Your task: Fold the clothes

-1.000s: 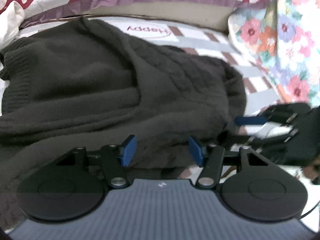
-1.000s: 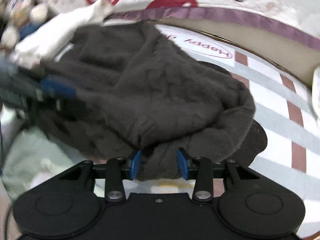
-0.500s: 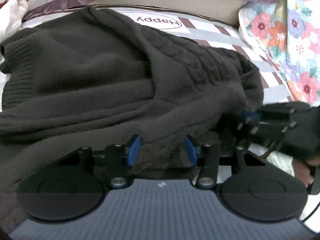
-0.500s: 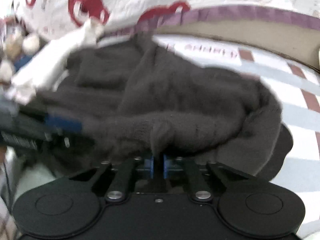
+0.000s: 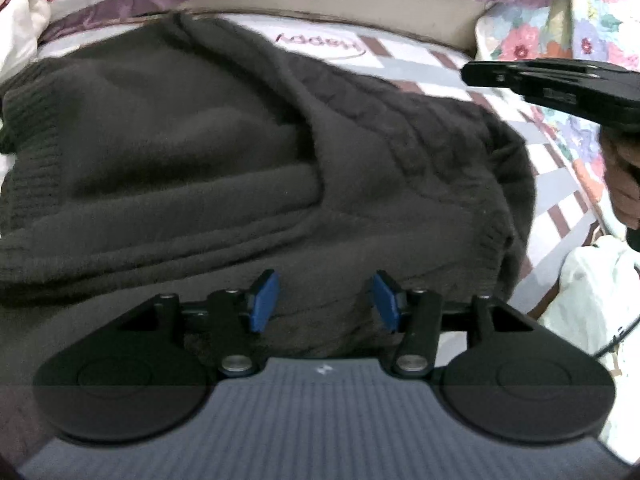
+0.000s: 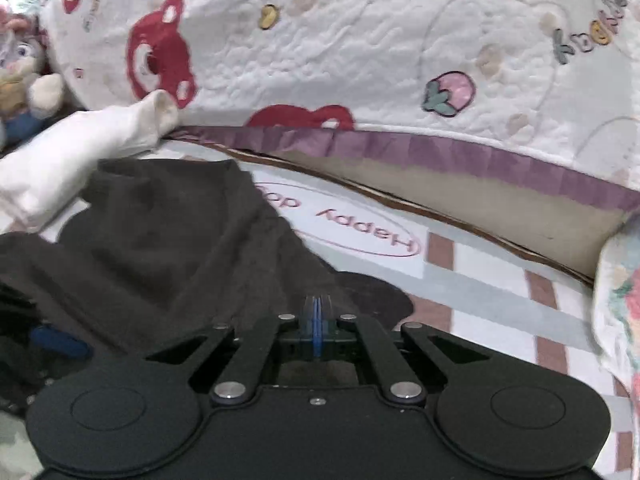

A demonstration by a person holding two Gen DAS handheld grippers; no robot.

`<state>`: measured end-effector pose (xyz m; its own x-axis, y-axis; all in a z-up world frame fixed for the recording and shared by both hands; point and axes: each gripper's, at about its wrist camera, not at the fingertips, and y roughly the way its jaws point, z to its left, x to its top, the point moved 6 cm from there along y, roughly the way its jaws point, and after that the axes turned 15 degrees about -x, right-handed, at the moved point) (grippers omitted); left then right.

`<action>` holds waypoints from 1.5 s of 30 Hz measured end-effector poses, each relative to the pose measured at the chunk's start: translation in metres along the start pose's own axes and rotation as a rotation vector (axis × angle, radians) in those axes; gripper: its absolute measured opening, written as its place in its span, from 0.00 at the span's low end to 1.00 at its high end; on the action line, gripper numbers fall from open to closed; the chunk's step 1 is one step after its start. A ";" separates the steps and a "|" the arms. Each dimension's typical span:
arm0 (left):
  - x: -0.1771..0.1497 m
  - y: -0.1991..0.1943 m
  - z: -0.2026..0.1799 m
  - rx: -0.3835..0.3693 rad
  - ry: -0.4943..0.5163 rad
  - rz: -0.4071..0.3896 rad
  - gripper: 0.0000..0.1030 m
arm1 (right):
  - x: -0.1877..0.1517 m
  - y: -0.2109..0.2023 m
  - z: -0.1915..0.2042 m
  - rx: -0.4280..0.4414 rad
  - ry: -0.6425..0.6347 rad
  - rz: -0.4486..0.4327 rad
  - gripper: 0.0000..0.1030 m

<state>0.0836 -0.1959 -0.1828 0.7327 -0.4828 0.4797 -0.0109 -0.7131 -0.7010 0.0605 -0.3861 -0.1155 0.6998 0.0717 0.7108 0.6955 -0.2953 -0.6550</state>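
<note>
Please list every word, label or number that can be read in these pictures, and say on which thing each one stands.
"Happy day", upside down inside an oval on the striped sheet; the second word is partly blurred.
"Happy", the same print, in the left wrist view.
Coloured letters on the bear quilt, at its right edge: too distorted to read.
Small print by a red bear: too blurred.
No numbers.

Printed upside down on the striped bed sheet (image 6: 472, 276), ahead of the closed blue jaws and slightly right: "Happy day" in pink inside a pink oval (image 6: 340, 224). Same oval (image 5: 320, 42) far ahead of the parted jaws in the left wrist view, only "Happy" legible, partly covered by the dark sweater (image 5: 240, 152). On the quilt (image 6: 360, 40), far upper right of the jaws, coloured lettering too distorted to read.
</note>
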 end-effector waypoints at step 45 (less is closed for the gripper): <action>-0.005 -0.010 -0.036 0.200 0.261 -0.088 0.68 | -0.001 -0.065 0.010 0.002 0.086 -0.138 0.04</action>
<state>0.0554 -0.2047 -0.1597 0.5253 -0.5561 0.6440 0.1978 -0.6563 -0.7281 0.0161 -0.3577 -0.0757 0.5809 0.0300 0.8134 0.7847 -0.2862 -0.5499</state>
